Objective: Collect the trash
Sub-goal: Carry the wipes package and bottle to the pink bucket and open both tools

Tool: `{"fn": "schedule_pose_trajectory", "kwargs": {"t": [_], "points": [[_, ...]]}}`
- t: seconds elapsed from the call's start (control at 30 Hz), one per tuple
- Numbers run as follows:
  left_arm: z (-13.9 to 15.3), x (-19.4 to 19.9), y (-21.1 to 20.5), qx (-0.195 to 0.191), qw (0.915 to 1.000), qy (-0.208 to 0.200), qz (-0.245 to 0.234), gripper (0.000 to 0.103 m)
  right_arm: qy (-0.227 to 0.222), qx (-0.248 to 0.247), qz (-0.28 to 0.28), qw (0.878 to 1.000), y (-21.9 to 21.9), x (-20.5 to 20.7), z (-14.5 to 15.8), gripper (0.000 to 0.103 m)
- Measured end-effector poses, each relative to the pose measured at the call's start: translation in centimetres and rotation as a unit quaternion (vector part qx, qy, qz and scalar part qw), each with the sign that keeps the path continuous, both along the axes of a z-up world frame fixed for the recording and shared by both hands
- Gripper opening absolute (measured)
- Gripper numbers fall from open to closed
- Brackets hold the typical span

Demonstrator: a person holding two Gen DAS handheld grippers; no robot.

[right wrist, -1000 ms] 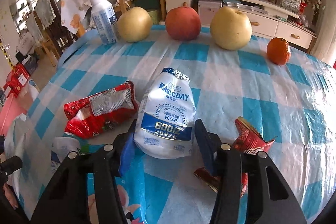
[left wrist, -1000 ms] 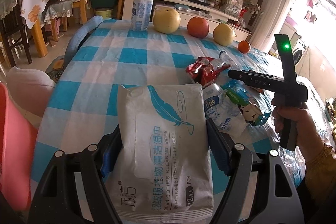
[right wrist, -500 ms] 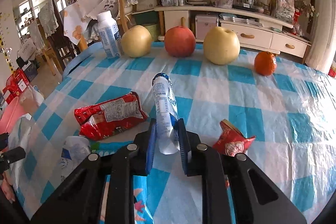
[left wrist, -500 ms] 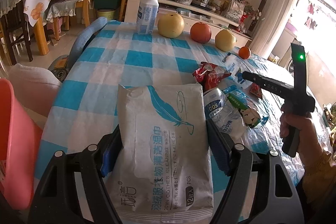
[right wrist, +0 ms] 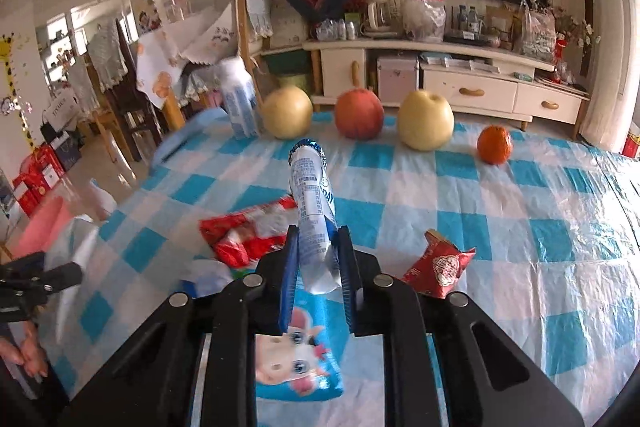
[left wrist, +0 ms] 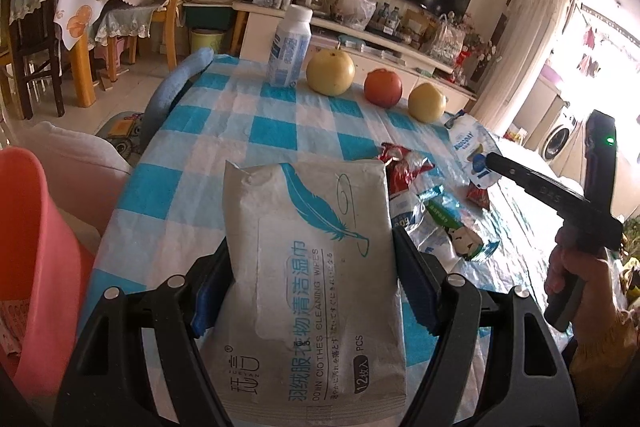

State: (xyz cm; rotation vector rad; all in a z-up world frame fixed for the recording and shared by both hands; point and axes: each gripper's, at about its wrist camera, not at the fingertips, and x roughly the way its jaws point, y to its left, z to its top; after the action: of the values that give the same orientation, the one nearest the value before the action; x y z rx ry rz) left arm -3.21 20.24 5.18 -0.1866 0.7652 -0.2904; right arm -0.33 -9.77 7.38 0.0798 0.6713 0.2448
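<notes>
My left gripper (left wrist: 308,263) is shut on a grey wet-wipes pack (left wrist: 312,279) with a blue feather print, held above the table's near-left edge. My right gripper (right wrist: 318,247) is shut on a white and blue Magicday bag (right wrist: 312,211), squeezed narrow and lifted off the table; it also shows in the left wrist view (left wrist: 470,147). On the blue-checked tablecloth (right wrist: 500,227) lie a red snack bag (right wrist: 248,235), a small crumpled red wrapper (right wrist: 438,265), a blue cartoon-pig wrapper (right wrist: 300,355) and a green wrapper (left wrist: 460,231).
A white bottle (left wrist: 290,47), two yellow pears (right wrist: 288,111) (right wrist: 426,121), a red fruit (right wrist: 358,113) and an orange (right wrist: 494,145) stand along the far edge. A pink bin (left wrist: 28,247) is at the left, below the table edge. Chairs and a TV cabinet stand behind.
My right gripper closed on the Magicday bag and lifted it off the table. My left gripper kept its hold on the wipes pack and drew back a little toward the table's left edge.
</notes>
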Motion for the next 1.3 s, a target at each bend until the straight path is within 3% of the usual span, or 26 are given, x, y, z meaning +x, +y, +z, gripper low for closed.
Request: {"fn": "schedule_pose_trajectory", "kwargs": {"t": [0.43, 0.73, 0.83, 1.03, 1.13, 1.3], "points": [[2.3, -1.4, 3.6, -0.04, 0.9978, -0.043, 0.031, 0.075, -0.013, 0.073, 0.064, 0.995, 5.9, -3.7, 4.4, 0.02], [3.7, -3.1, 9.6, -0.044, 0.9892, -0.079, 0.116, 0.075, -0.009, 0.098, 0.148, 0.984, 15.0, -5.2, 6.3, 0.02], [4.2, -3.8, 12.2, -0.042, 0.9816, -0.093, 0.161, 0.075, -0.005, 0.105, 0.177, 0.979, 18.3, -5.5, 6.9, 0.02], [4.0, -5.5, 17.8, -0.073, 0.9575, -0.097, 0.262, 0.075, 0.013, 0.119, 0.235, 0.965, 25.2, -6.0, 7.4, 0.02], [3.4, -6.2, 20.6, -0.094, 0.9422, -0.092, 0.308, 0.075, 0.024, 0.116, 0.257, 0.959, 28.6, -6.1, 7.1, 0.02], [2.3, -6.7, 23.6, -0.131, 0.9241, -0.069, 0.352, 0.076, 0.053, 0.118, 0.277, 0.952, 33.1, -5.8, 5.6, 0.02]]}}
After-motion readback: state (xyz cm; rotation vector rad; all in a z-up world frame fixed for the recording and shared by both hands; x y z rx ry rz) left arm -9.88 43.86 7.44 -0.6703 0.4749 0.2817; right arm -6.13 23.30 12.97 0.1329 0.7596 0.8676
